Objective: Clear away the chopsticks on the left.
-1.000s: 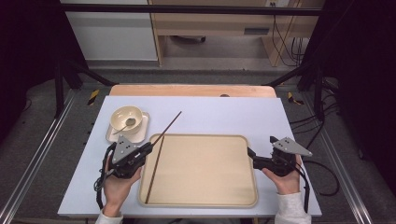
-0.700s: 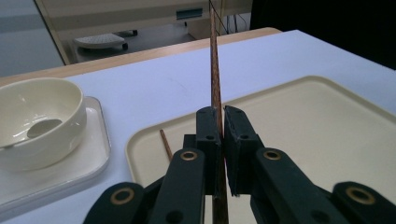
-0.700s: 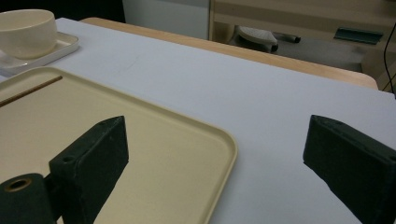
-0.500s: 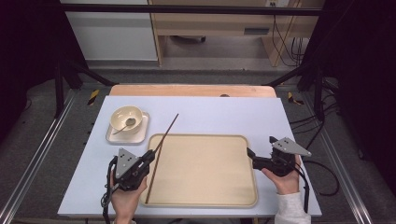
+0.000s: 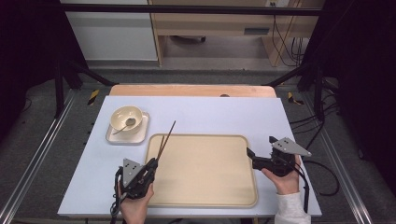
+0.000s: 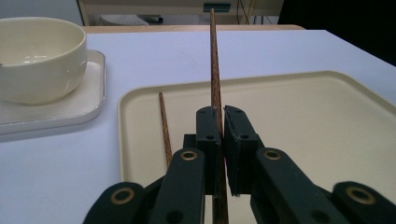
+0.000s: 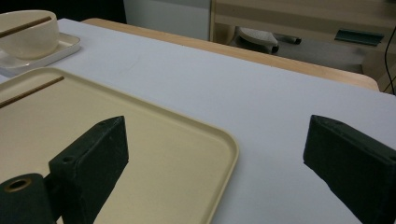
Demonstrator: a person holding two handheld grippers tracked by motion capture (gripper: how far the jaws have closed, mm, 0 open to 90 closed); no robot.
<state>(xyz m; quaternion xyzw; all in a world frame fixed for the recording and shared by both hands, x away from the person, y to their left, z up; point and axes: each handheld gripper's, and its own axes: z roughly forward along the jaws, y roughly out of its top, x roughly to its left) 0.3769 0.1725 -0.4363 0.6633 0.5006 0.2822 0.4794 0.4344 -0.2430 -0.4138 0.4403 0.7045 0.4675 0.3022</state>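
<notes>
On the white table (image 5: 210, 112) the left gripper (image 6: 219, 122) pinched one brown chopstick (image 6: 214, 60) over the beige tray's (image 5: 205, 196) left edge, while the right gripper (image 7: 215, 154) rested spread wide at the tray's right edge.

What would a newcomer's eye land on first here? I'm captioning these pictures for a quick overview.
Probably the left gripper, shut on a brown chopstick that points up and away over the near left part of the beige tray, with a second chopstick lying on the tray beside it. Next, the cream bowl on its small plate at the far left, and the right gripper, open at the tray's right edge.
</notes>
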